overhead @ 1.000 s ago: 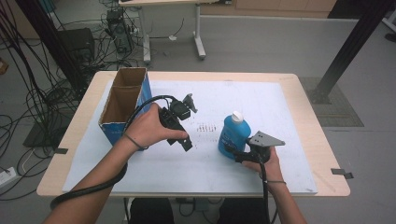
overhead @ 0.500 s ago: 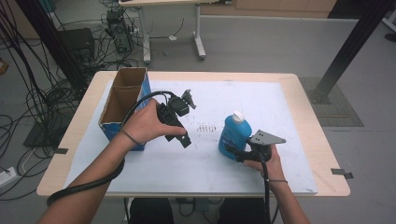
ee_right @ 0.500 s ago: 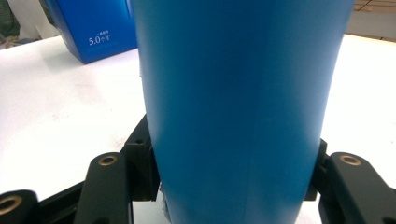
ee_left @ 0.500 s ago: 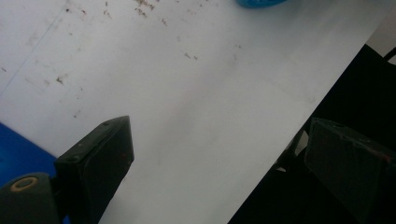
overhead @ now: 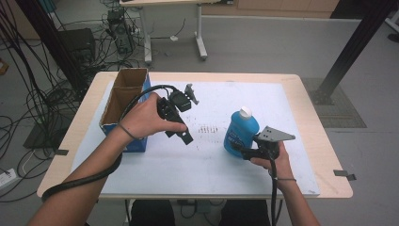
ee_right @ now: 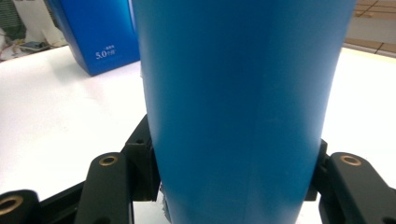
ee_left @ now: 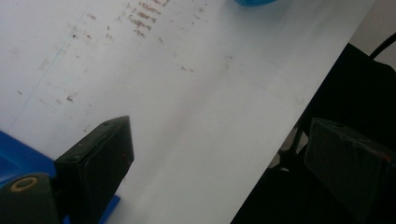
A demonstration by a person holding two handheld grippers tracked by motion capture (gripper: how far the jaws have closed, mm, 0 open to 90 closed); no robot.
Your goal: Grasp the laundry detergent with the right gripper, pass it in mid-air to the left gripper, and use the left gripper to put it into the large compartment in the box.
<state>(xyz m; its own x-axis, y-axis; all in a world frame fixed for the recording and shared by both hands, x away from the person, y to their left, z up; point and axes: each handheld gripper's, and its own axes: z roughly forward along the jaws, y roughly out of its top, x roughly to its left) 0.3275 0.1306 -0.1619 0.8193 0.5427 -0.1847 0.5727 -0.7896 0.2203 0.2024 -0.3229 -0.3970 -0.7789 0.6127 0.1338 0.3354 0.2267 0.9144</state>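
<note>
Since 1 second ago our left hand has turned its tongs [overhead: 188,94] a little above the white sheet, while the blue bottle [overhead: 240,132] sits in nearly the same spot and seems, if anything, slightly higher in our right tongs [overhead: 237,148]. We judge the main risk to be a slip: the right tongs clamp the bottle low on its smooth, rounded body, so its weight sits above the grip and it could tip or slide out if we lift or swing it quickly. We also see the cardboard box [overhead: 123,101] well off to the left, so a carry toward it would cross the left tongs' space and could knock them. In the right gripper view the 2 black jaws press against both sides of the blue bottle [ee_right: 238,112], closed firmly on it. The bottle stands upright with its white cap up, at the right-centre of the tabletop [overhead: 310,117], on or just above the sheet; we cannot tell which. In the left gripper view the left tongs [ee_left: 219,163] stand wide apart, holding nothing, with only the stained sheet beyond them.
</note>
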